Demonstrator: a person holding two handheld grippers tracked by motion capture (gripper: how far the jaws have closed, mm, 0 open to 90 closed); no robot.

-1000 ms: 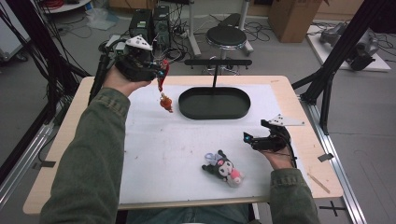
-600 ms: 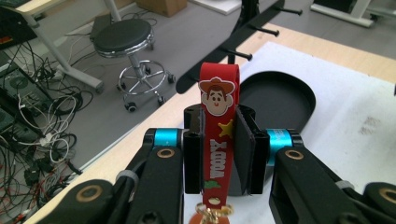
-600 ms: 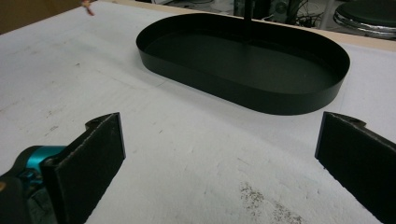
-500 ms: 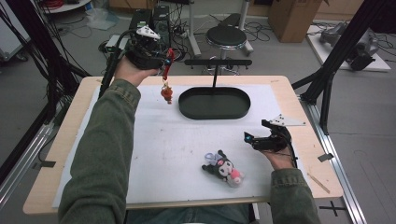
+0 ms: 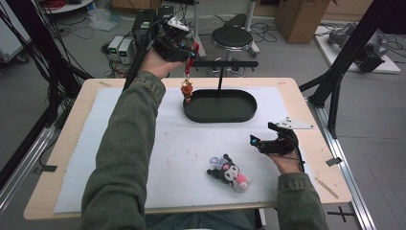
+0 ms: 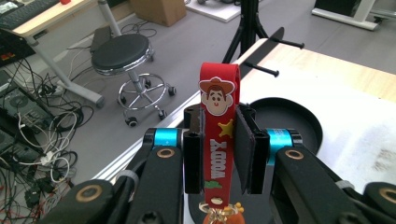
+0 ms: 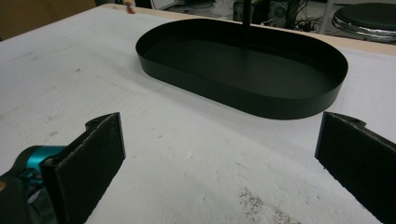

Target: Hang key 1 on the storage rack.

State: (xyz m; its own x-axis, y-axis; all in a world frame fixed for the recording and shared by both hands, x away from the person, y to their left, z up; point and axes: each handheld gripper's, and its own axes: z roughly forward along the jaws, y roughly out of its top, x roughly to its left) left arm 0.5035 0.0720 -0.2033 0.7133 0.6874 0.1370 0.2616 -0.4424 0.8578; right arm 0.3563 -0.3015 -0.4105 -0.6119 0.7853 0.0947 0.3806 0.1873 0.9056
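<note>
Now the left claw (image 5: 190, 51) has gone higher than a moment ago, pinching the red keychain strap (image 6: 218, 135) tight, up beside the black stand (image 5: 220, 63) above the tray (image 5: 219, 114). Hanging it looks next. The toy (image 5: 230, 172) lies near the wide-open, empty right claw (image 5: 261, 135).

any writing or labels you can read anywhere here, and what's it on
"WOODY", in white letters running along the red strap of the keychain, clamped in the left hand-held gripper; the letters stand sideways and are partly hidden by the jaws, so the reading is likely, not certain.
A cartoon cowboy face and a yellow star on the same strap: pictures, no words.
Boxes on the floor: any labels too small to read.
</note>
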